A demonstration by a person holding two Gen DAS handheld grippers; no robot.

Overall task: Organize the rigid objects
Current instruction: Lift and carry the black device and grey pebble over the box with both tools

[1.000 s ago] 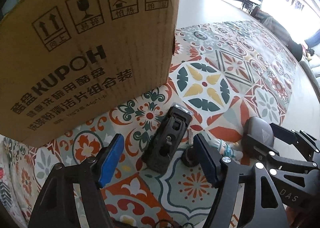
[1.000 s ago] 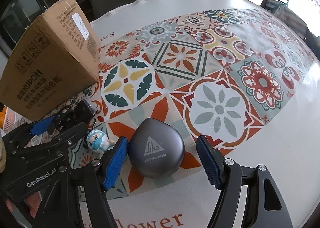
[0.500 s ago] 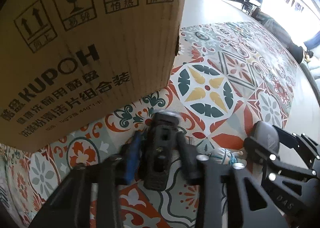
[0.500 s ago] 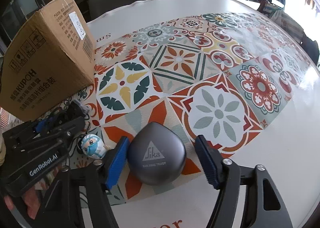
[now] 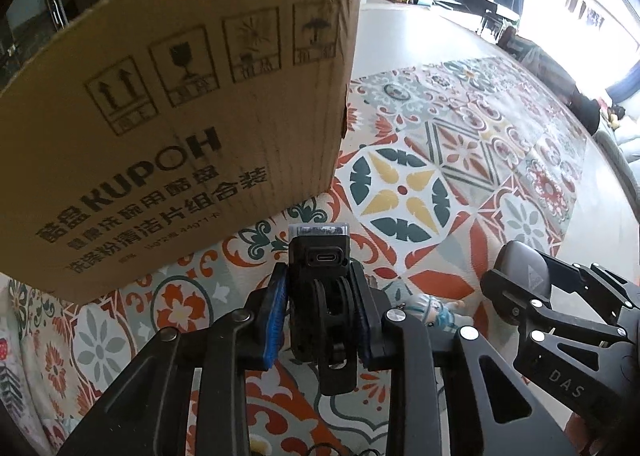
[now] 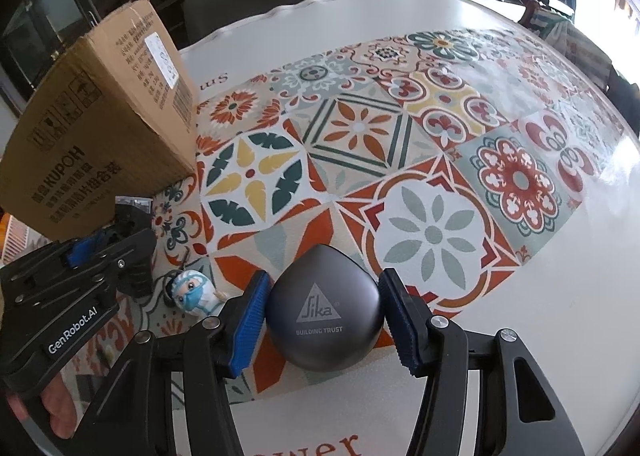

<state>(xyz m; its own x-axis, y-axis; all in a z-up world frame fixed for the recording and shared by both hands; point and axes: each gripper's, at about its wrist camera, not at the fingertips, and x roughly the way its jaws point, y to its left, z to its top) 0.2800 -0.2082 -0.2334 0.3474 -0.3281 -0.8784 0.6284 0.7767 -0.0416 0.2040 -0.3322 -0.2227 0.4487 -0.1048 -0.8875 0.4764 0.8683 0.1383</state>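
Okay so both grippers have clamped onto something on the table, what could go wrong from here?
1. The grey rounded case is smooth and curved; the right gripper meets it only at its widest sides, so it might squirt out when lifted.
2. The toy figure lies close beside the case and could get knocked.
3. The left gripper holds the black device just in front of the cardboard box; lifting forward may bump the box wall.

On your table (image 6: 520, 316), the cardboard box (image 6: 100, 144) sits far left; the figurine (image 6: 194, 292) lies between the clamp (image 5: 320, 296) and the case (image 6: 322, 320).
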